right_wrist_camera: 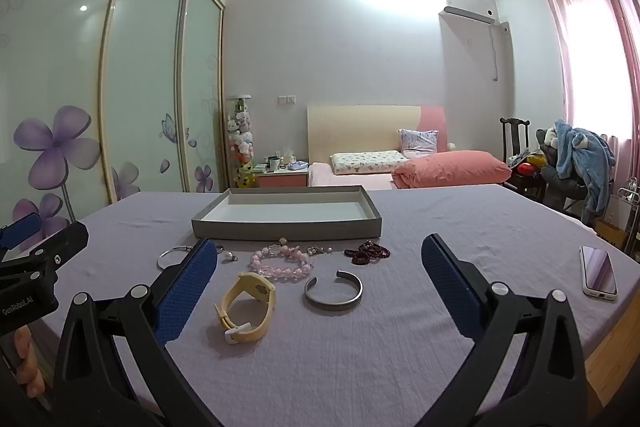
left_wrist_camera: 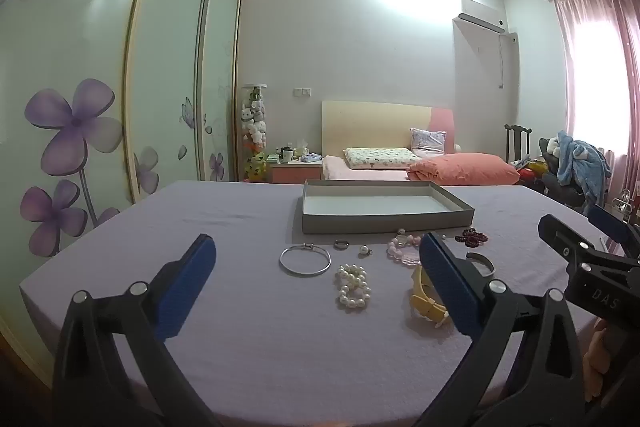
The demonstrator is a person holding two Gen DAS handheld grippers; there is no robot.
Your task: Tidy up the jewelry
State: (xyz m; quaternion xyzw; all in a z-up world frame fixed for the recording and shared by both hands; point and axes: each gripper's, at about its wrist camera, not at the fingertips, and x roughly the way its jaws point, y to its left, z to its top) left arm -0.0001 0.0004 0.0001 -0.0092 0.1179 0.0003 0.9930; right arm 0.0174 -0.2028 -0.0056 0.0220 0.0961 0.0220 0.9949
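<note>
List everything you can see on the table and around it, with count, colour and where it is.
tray: 1, grey, white inside, empty, far middle of table
silver bangle: 1, closed ring, left of the jewelry row
ring: 1, silver, before the tray
pearl earring: 1, white, right of ring
pearl bracelet: 1, white, near side
pink bead bracelet: 1, pink and clear, centre
dark red bead bracelet: 1, right of the pink one
open cuff: 1, grey metal, near centre
watch: 1, yellow strap, near left
phone: 1, white case, right edge
tablecloth: 1, lilac
left gripper: fingers blue, open, empty
right gripper: fingers blue, open, empty
</note>
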